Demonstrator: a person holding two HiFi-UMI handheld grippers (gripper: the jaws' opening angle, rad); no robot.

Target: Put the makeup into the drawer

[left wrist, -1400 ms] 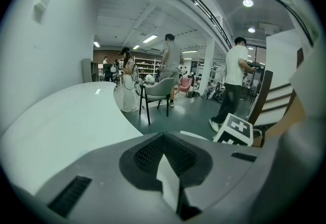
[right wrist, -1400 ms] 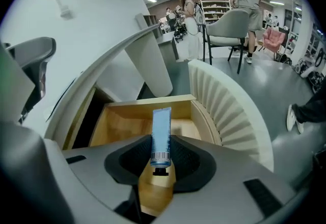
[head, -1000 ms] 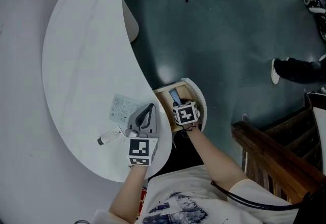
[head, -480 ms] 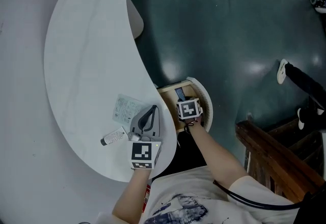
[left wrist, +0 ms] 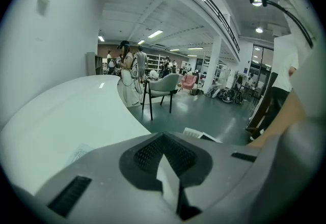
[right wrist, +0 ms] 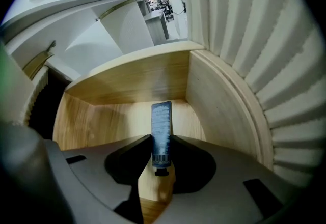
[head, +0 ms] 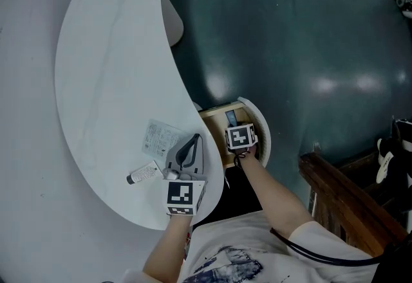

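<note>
White curved surface [head: 106, 82] fills the left of the head view; open wooden drawer [head: 219, 122] with a ribbed white front sticks out from its edge at lower right. Left tool [head: 187, 154] hovers over the surface near that edge, jaws together, nothing between them in the left gripper view [left wrist: 170, 187]. Right tool [right wrist: 161, 159] points steeply down into the drawer, clamped on a dark blue tube [right wrist: 161, 129] near its cap end. Crimped end points toward the drawer floor; cannot tell whether it touches the wood. On the surface, just beside the left tool, lie a leaflet [head: 159, 136] and a small white bottle [head: 142, 173], both untouched

Handling, as a judgement: the tube looks light, with a soft squeezable plastic body and a smooth, probably slick skin, not fragile. A hard pinch mid-body would dent it, so the best hold is low near the cap shoulder, where it is stiffer, roughly where the pads sit now. It should drop flat on release

Versus a second ago: the right tool has sunk deeper into the drawer with the tube, same grip. Left tool has kept its spot. Leaflet and bottle unmoved. The walking legs at right have moved to the frame's edge
</note>
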